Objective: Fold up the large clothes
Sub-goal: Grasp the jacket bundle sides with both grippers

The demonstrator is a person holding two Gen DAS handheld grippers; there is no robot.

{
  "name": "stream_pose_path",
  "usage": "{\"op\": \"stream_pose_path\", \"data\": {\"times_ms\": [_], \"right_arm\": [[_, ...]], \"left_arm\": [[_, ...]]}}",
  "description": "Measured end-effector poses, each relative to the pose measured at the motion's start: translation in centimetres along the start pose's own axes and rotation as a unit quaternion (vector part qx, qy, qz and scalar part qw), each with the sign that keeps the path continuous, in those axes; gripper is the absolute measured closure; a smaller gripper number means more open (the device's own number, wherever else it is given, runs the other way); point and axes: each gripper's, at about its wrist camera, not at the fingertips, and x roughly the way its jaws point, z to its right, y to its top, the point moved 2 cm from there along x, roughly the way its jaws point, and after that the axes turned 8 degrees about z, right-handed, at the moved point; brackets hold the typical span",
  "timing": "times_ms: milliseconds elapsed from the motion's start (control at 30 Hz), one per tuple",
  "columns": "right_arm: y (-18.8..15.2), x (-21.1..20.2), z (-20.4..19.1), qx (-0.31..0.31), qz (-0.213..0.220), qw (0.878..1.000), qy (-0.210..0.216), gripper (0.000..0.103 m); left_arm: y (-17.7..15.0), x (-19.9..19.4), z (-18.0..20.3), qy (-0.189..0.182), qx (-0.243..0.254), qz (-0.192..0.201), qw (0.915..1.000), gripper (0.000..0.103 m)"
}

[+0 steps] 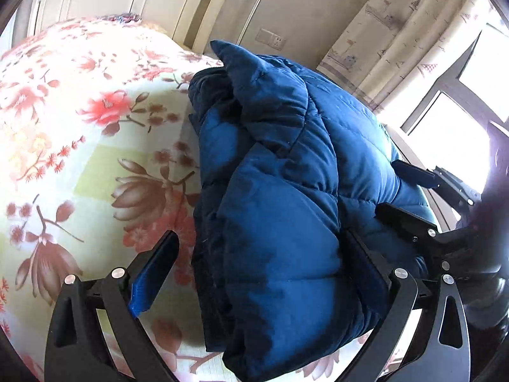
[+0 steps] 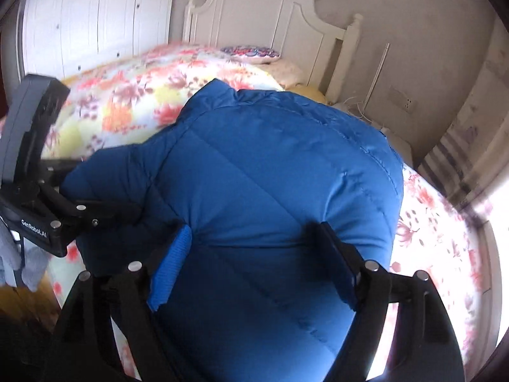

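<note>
The blue padded jacket (image 2: 270, 191) is found bundled in folds on the floral bed (image 1: 79, 127), lying between the spread, released fingers of right gripper (image 2: 254, 264) and left gripper (image 1: 264, 264). Final tidying is judged outstanding.

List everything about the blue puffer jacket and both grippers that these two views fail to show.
- Padded blue puffer jacket: its near hem is cut off by the bottom edge in the right wrist view.
- Jacket's underside: hidden by its own bulk on the floral quilt, left wrist view.
- Right gripper: its fingertips are sunk into jacket folds, left wrist view.
- Left gripper: contact with its right finger unclear.
</note>
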Motion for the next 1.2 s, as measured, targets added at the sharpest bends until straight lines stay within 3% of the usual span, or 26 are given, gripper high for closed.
{"op": "stream_pose_path", "data": {"times_ms": [133,233,333,400,467,533,567,633,733,867,933,1000,1100,1200], "right_arm": [[-0.4,-0.6,0.0,0.016,0.017,1.0,-0.002,0.024],[0.6,-2.0,1.3,0.023,0.006,0.999,0.029,0.024],[3.0,-4.3,5.0,0.053,0.046,0.998,0.001,0.024],[4.5,-3.5,7.9,0.085,0.049,0.995,-0.016,0.024],[4.7,-0.6,10.0,0.111,0.003,0.994,-0.017,0.024],[3.2,3.4,10.6,0.12,-0.067,0.991,0.006,0.022],[2.3,4.3,10.8,0.131,-0.065,0.989,0.016,0.017],[1.5,4.5,11.4,0.159,-0.058,0.985,0.028,0.016],[1.6,2.6,10.7,0.162,-0.053,0.985,0.013,0.017],[1.0,-4.6,6.0,0.118,0.023,0.993,0.01,0.015],[-0.9,-6.8,3.0,0.086,0.04,0.995,-0.004,0.013],[-3.2,-6.0,0.8,0.064,0.022,0.998,-0.021,0.011],[-4.9,-5.5,0.3,0.088,0.032,0.995,-0.031,0.009],[-5.1,-8.2,-0.3,0.091,0.047,0.994,-0.028,0.009]], "left_arm": [[1.2,-1.7,1.9,0.048,0.024,-0.001,0.9985,0.004],[4.1,-4.3,4.2,0.049,0.052,0.046,0.9963,0.004],[8.7,-4.3,6.5,0.064,0.085,0.09,0.9902,0.004],[11.6,-1.0,6.9,0.068,0.098,0.063,0.9908,0.004],[12.5,3.1,6.2,0.099,0.107,0.017,0.9893,0.004],[11.4,7.6,4.5,0.104,0.097,-0.065,0.9877,0.004],[11.1,8.2,3.8,0.09,0.085,-0.07,0.9899,0.004],[11.1,8.1,2.3,0.055,0.051,-0.071,0.9947,0.004],[10.5,5.5,2.7,0.063,0.054,-0.036,0.9958,0.004],[8.0,0.2,4.2,0.048,0.076,0.012,0.9959,0.004],[6.4,0.6,3.8,0.063,0.089,0.0,0.994,0.004],[5.3,2.0,3.0,0.059,0.086,-0.02,0.9944,0.004],[4.9,2.6,1.6,0.03,0.052,-0.025,0.9978,0.004],[5.1,2.5,1.4,0.028,0.058,-0.026,0.9976,0.004]]}}
